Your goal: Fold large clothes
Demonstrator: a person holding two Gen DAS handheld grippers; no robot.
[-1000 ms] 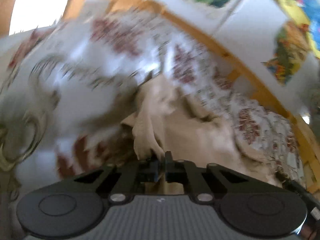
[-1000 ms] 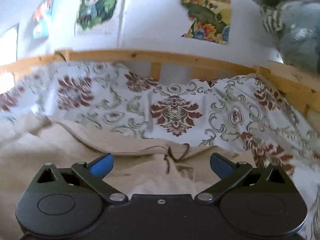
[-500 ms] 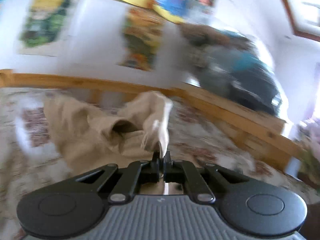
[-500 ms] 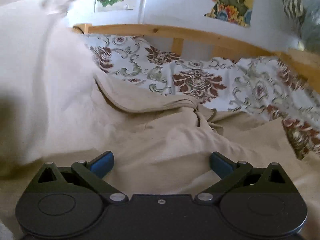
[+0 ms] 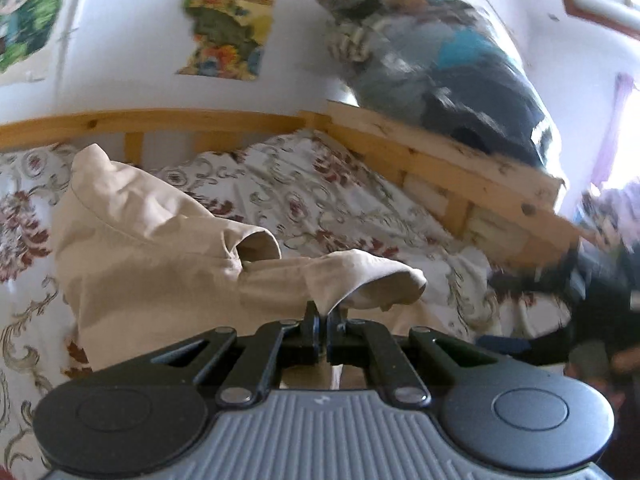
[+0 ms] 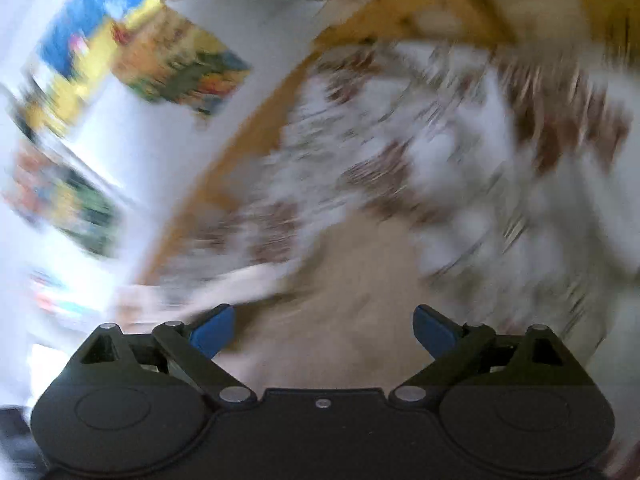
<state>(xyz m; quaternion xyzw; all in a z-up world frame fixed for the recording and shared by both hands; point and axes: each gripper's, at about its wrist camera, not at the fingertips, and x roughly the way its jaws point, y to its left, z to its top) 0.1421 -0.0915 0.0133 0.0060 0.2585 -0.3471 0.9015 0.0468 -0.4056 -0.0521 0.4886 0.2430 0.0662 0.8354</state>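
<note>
A beige garment [image 5: 152,256] lies crumpled on the floral bedsheet [image 5: 320,204] in the left wrist view, one sleeve cuff [image 5: 260,246] gaping open. My left gripper [image 5: 323,314] is shut on a fold of this beige garment near a second cuff [image 5: 384,284], holding it just above the bed. In the right wrist view, heavily blurred by motion, my right gripper [image 6: 323,330] is open and empty, its blue pads [image 6: 212,334] wide apart over the beige garment [image 6: 352,300].
A wooden bed rail [image 5: 460,156] runs along the far and right sides of the bed. A pile of dark and blue clothes or bags [image 5: 448,64] sits on the rail at the right. Posters [image 5: 228,20] hang on the white wall behind.
My left gripper has lowered the held beige fold toward the bed, and the garment now lies flatter. My right gripper has swung and rolled sharply, still open.
</note>
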